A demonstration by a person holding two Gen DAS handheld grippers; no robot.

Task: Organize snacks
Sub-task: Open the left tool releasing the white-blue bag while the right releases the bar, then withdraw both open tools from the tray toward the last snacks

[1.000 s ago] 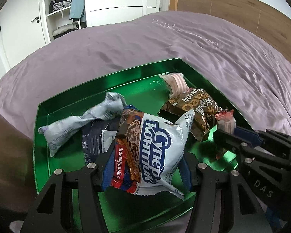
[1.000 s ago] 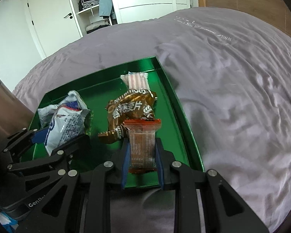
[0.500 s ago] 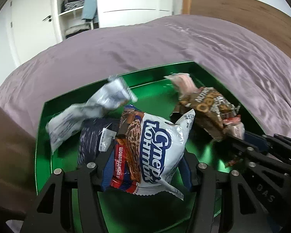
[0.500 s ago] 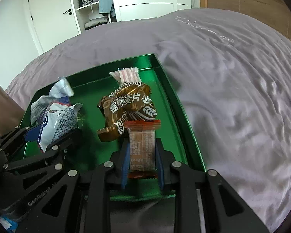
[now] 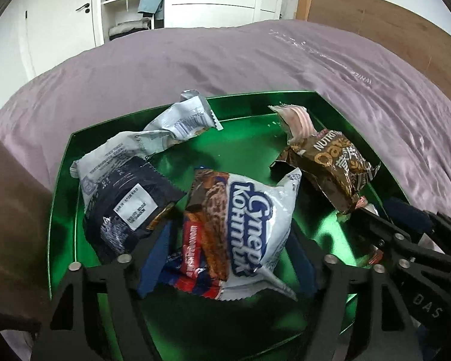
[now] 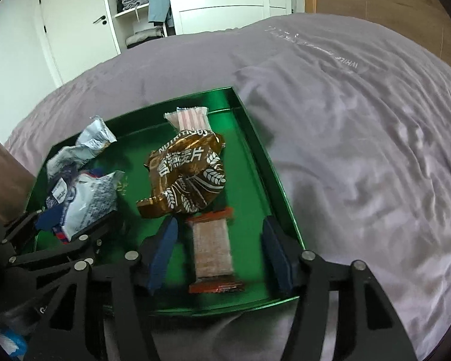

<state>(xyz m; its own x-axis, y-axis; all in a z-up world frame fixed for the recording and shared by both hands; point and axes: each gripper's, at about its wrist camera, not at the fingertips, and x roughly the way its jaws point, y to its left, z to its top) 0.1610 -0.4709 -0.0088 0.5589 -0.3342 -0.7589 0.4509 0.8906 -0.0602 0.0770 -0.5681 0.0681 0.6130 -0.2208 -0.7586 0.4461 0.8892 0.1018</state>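
Right wrist view: both grippers stand over a green tray (image 6: 257, 138) of snacks on a purple bedspread (image 6: 360, 138).

At lower centre of this view the right gripper (image 6: 221, 249) has just been opening; its blue pads (image 6: 162, 249) stand well apart from the small orange-ended wafer packet (image 6: 212, 248) lying blurred between them over the tray floor, its upper end just under a brown oat packet (image 6: 188, 174) with a pink striped packet (image 6: 191, 118) beyond. In the left wrist view the left gripper (image 5: 228, 258) at lower centre has also just been opening; the white and blue biscuit packet (image 5: 255, 225) sits between its fingers (image 5: 153, 258), with no clear squeeze on it. At centre left lie a dark packet (image 5: 126, 210) and a crumpled grey wrapper (image 5: 165, 132).
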